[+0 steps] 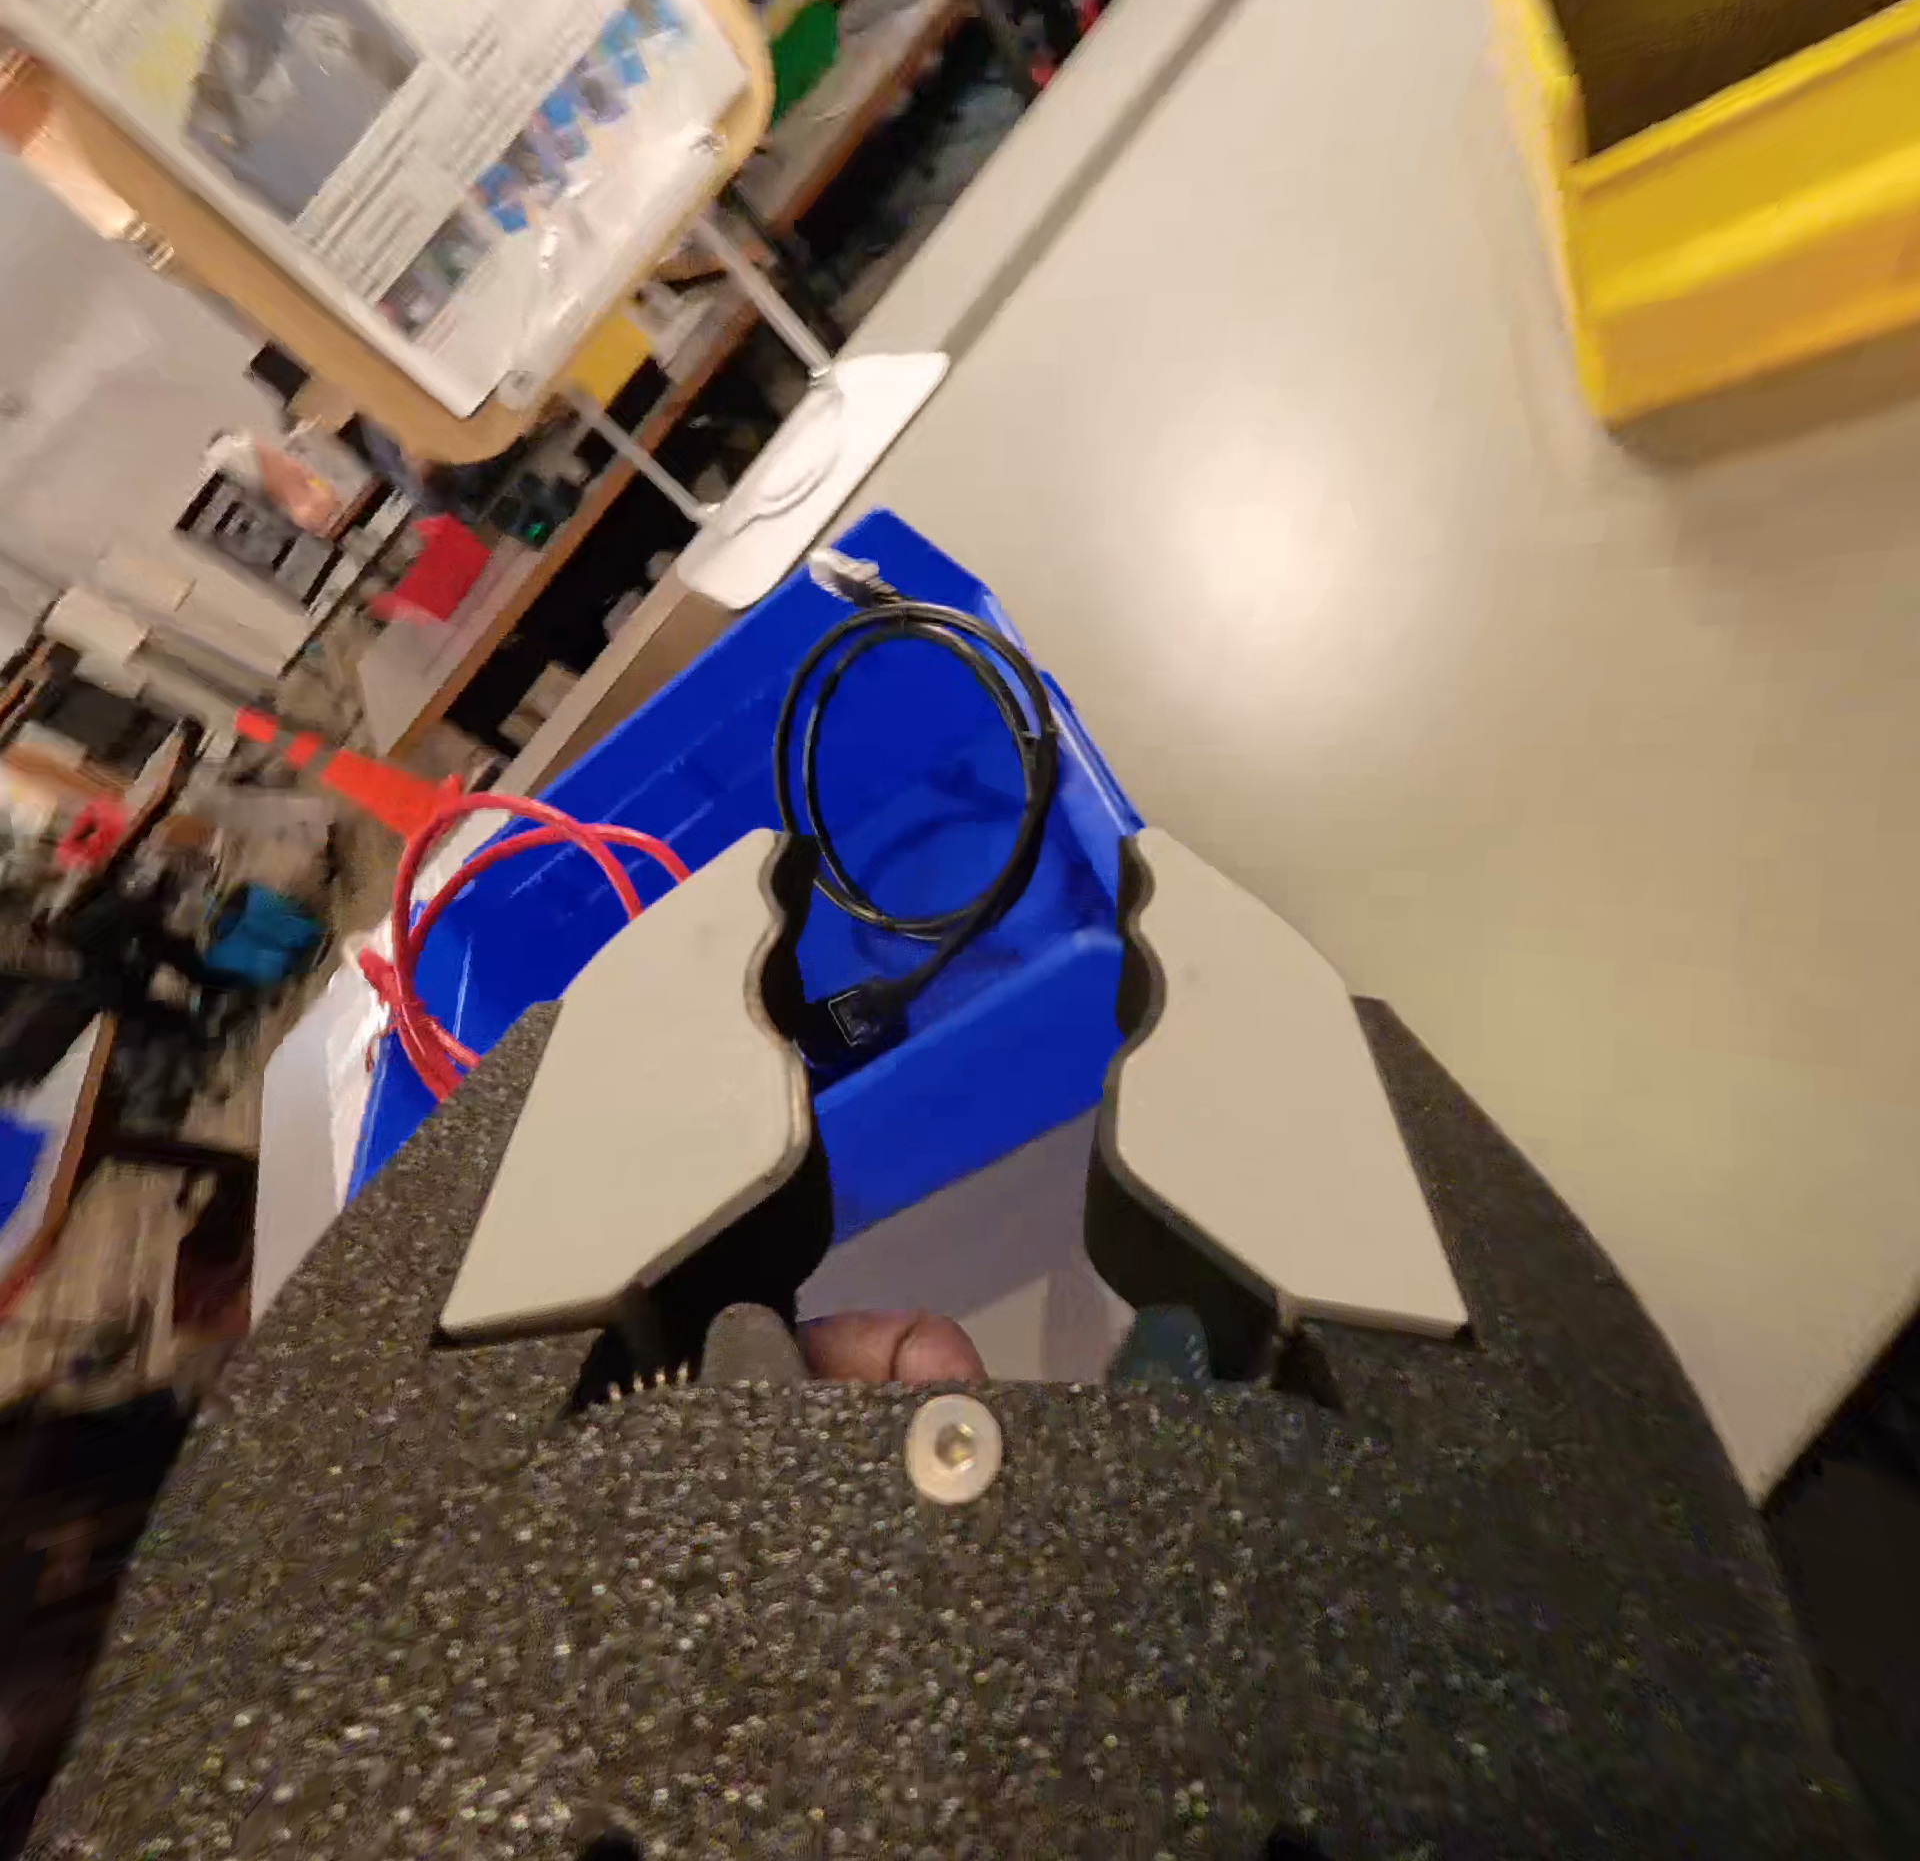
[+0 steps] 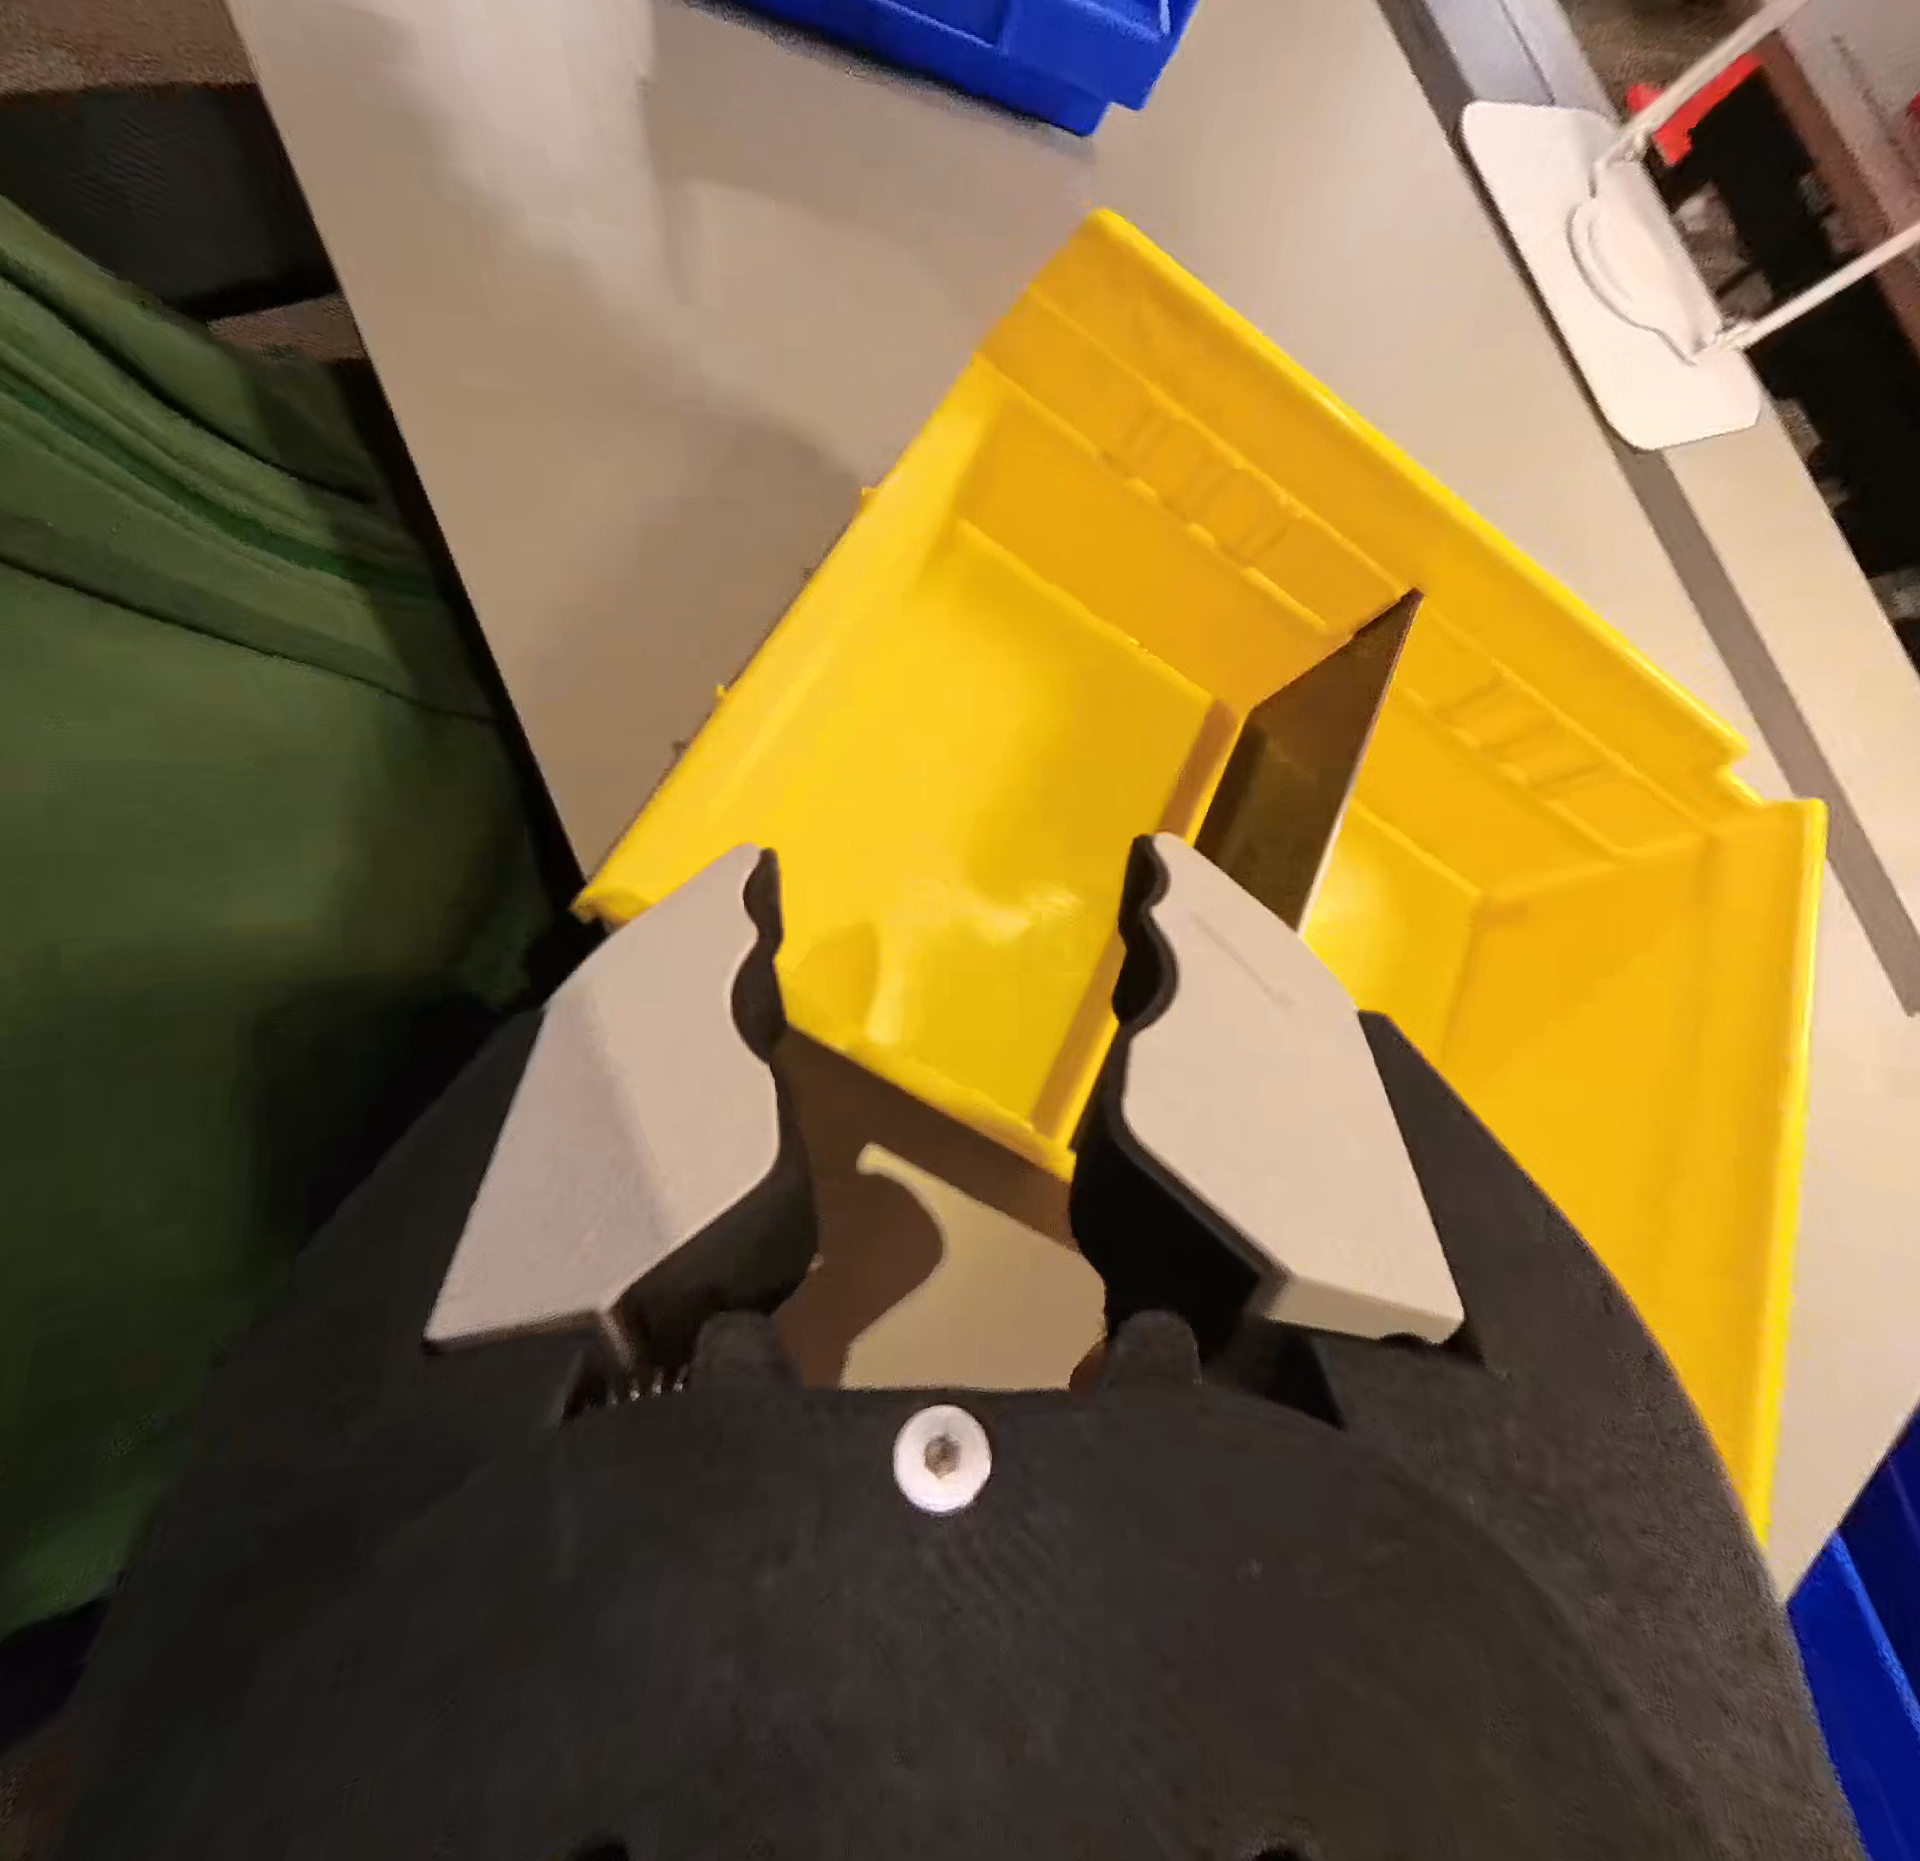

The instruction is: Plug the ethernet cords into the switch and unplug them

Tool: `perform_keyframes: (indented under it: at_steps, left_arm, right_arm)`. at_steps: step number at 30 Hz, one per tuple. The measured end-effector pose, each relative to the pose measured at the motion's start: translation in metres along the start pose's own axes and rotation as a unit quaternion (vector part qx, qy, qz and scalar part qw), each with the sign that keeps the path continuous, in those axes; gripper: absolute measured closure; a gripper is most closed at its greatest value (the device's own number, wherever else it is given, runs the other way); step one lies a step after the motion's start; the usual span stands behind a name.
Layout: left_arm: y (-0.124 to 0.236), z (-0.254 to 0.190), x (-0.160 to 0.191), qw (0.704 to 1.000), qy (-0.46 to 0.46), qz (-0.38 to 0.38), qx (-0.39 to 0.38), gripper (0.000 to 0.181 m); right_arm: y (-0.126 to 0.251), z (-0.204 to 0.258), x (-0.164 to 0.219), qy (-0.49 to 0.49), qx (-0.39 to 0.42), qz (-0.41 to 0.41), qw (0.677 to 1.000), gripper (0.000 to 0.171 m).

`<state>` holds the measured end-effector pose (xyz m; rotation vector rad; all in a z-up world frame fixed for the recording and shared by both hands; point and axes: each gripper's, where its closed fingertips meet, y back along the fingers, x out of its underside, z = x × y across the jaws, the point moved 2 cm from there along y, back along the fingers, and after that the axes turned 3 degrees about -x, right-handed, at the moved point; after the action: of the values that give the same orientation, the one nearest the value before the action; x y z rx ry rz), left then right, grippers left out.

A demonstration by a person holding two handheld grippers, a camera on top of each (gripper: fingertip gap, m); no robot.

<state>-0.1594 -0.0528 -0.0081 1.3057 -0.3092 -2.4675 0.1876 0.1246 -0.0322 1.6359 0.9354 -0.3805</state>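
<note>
In the left wrist view my left gripper (image 1: 956,855) is open and empty, hovering just above a blue bin (image 1: 966,1073). A coiled black ethernet cord (image 1: 1023,762) lies in the bin between and beyond my fingertips, with one plug (image 1: 857,1016) near the front wall and a clear plug (image 1: 847,570) at the far rim. A tied red cord (image 1: 499,866) hangs over the bin's left side. In the right wrist view my right gripper (image 2: 951,861) is open and empty over a yellow bin (image 2: 1558,668). No switch shows in either view.
A dark flat panel (image 2: 1309,762) stands upright in the yellow bin, which also shows in the left wrist view (image 1: 1714,232). The bins sit on a grey table (image 1: 1351,668). A white stand base (image 2: 1600,273) is at its far edge. Green cloth (image 2: 208,772) lies left of the table. Tip to tip, the grippers are about 40 centimetres apart.
</note>
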Motion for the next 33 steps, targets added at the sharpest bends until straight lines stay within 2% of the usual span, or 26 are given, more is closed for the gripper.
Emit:
perform_keyframes:
  at_steps: [4,8,12,15,23,26,29,33]
  left_arm:
    - [-0.042,0.008,0.006,0.988,0.116,0.049,-0.091,0.114]
    - [-0.063,0.005,0.022,0.978,0.123,0.108,-0.127,0.099]
    - [-0.059,0.012,0.036,0.971,0.108,0.143,-0.157,0.11]
    - [-0.048,0.025,0.053,0.963,0.107,0.163,-0.186,0.126]
    - [-0.006,0.085,0.127,0.916,0.154,0.219,-0.299,0.133]
    - [0.001,0.106,0.145,0.902,0.174,0.199,-0.342,0.148]
    - [0.002,0.117,0.153,0.899,0.178,0.183,-0.356,0.147]
    - [0.0,0.127,0.157,0.901,0.189,0.171,-0.351,0.154]
  right_arm:
    - [-0.016,0.001,-0.008,-0.042,0.019,0.006,0.999,0.104]
    - [-0.021,-0.004,-0.01,-0.061,0.044,0.006,0.997,0.103]
    - [-0.022,-0.004,-0.011,-0.059,0.04,0.003,0.997,0.106]
    - [-0.021,-0.004,-0.009,-0.061,0.038,0.0,0.997,0.106]
    - [-0.013,-0.013,0.001,-0.066,0.066,0.015,0.996,0.105]
    - [-0.001,-0.034,0.02,-0.074,0.121,0.047,0.989,0.109]
    - [0.017,-0.064,0.048,-0.095,0.187,0.09,0.974,0.114]
    - [0.033,-0.092,0.077,-0.141,0.212,0.111,0.961,0.112]
